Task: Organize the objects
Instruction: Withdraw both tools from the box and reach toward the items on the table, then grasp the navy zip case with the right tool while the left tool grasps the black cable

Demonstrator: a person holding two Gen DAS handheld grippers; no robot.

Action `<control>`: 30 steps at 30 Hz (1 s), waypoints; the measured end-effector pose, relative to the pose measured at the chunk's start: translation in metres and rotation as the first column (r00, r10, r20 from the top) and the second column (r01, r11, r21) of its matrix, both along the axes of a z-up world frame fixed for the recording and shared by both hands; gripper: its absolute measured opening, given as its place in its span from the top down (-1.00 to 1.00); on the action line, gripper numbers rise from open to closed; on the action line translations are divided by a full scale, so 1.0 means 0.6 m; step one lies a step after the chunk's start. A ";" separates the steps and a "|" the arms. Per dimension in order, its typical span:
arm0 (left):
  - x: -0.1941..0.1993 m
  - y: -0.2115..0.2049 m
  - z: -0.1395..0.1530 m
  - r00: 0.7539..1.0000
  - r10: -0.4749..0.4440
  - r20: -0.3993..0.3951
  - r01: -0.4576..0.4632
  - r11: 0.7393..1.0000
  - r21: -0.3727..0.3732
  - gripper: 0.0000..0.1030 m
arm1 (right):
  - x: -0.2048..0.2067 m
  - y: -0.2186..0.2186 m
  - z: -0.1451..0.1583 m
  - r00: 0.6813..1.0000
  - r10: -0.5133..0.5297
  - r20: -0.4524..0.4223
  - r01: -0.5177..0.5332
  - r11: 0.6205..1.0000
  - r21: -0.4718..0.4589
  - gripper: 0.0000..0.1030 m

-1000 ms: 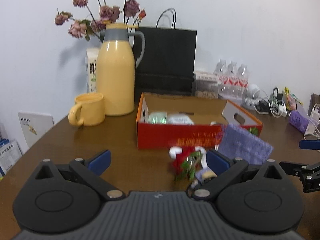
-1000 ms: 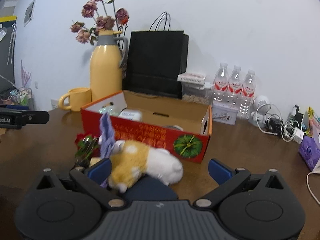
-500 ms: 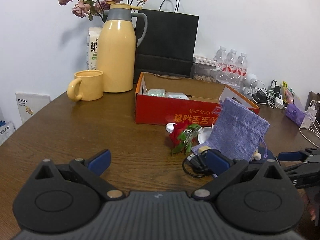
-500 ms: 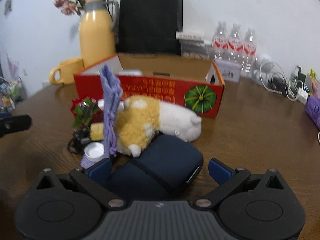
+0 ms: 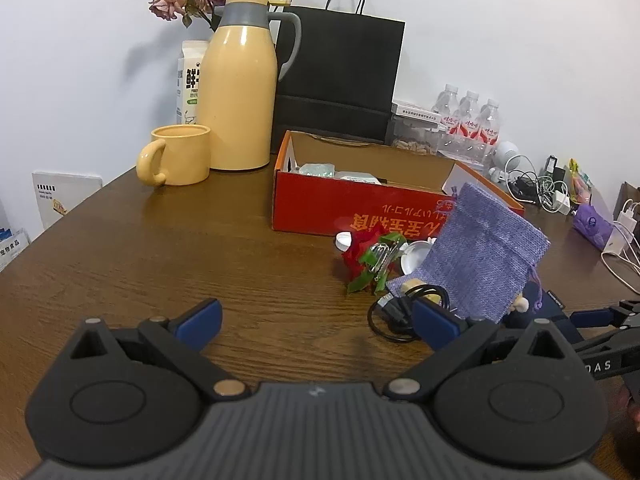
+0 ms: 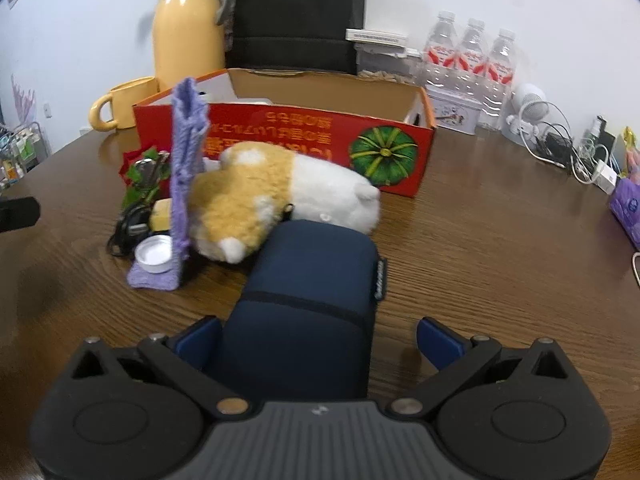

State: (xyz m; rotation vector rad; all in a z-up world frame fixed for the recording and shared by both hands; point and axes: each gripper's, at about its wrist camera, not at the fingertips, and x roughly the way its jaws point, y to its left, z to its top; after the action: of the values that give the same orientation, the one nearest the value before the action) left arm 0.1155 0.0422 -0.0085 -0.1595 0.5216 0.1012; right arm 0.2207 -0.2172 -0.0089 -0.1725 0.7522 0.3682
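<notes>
Your right gripper [image 6: 318,338] is spread wide with the navy pouch [image 6: 316,284] lying between its fingers; the left finger looks close against the pouch's side and the right finger stands clear of it, so nothing is pinched yet. The pouch rests flat on the surface [image 6: 480,248], its far end at 12 o'clock touching the plush toy [image 6: 276,192]. Centre the pouch between both fingers before you squeeze, and take it low and across the middle, because the soft fabric will likely sag or fold if you catch only an edge. Lift straight up first so you do not drag the plush toy or the purple cloth bag [image 6: 186,160] leaning against it at 11 o'clock.

The red box [image 6: 288,136], open at the top, stands behind the pile at 12 o'clock and looks like the sensible place for the pouch; carry it over the front wall, not through it.

Your left gripper [image 5: 316,322] is also spread and holds nothing, hovering over the surface with the black cable [image 5: 396,312] just ahead at 1 o'clock. Hold it clear of the right one.
</notes>
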 end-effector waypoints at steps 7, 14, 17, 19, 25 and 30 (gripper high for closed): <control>0.007 -0.012 -0.005 1.000 -0.014 -0.014 0.014 1.000 0.010 -1.00 | 0.012 -0.003 -0.009 1.000 -0.024 0.017 0.023 0.999 0.046 -1.00; 0.017 -0.023 -0.012 0.999 -0.022 -0.027 0.022 1.000 0.017 -1.00 | 0.005 -0.002 -0.007 0.997 0.024 0.068 -0.028 0.997 0.070 -0.56; 0.023 -0.029 -0.016 0.999 -0.027 -0.035 0.027 0.999 0.020 -1.00 | -0.003 0.001 -0.005 0.995 0.038 0.088 -0.043 0.997 0.063 -0.41; 0.026 -0.034 -0.019 0.999 -0.034 -0.041 0.035 0.999 0.023 -1.00 | -0.005 -0.003 -0.004 0.995 0.036 0.088 -0.043 0.996 0.077 -0.37; 0.047 -0.051 -0.027 0.996 -0.061 -0.063 0.063 0.997 0.036 -1.00 | -0.016 -0.006 0.001 0.991 0.042 0.126 -0.052 0.995 0.081 -0.28; 0.078 -0.071 -0.033 0.991 -0.095 -0.091 0.098 0.995 0.029 -1.00 | -0.030 -0.009 0.008 0.982 0.042 0.182 -0.059 0.995 0.086 -0.24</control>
State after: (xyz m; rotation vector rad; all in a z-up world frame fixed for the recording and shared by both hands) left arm 0.1620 -0.0006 -0.0283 -0.0974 0.6159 0.0225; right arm 0.2029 -0.2228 -0.0038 -0.1376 0.5521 0.4284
